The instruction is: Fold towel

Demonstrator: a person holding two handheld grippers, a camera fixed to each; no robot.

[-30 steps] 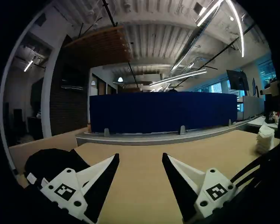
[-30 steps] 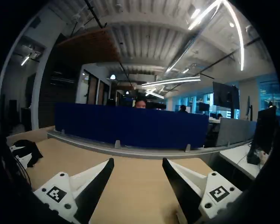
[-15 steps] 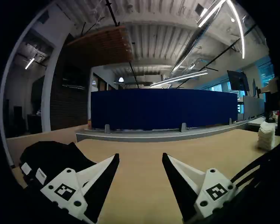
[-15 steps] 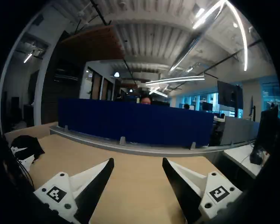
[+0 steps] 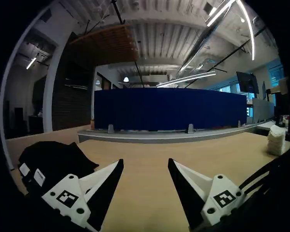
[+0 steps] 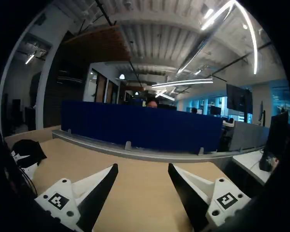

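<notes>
Wooden table [image 5: 214, 150] meets a blue divider [image 5: 168, 110]. Before the divider's left end lies a crumpled black towel [image 5: 52, 160], probably soft and light, best pinched at a corner. Left hand-held gripper [image 5: 145, 160] and right hand-held gripper [image 6: 142, 165] both gape wide, empty.

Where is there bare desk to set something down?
The wooden desktop is bare in the middle, bordered by the blue divider behind, the black cloth at left and the white stack at right. Only those two side edges are crowded.

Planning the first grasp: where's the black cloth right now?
In the left gripper view, the black cloth lies crumpled on the wooden table, low left, beside the left gripper.
</notes>
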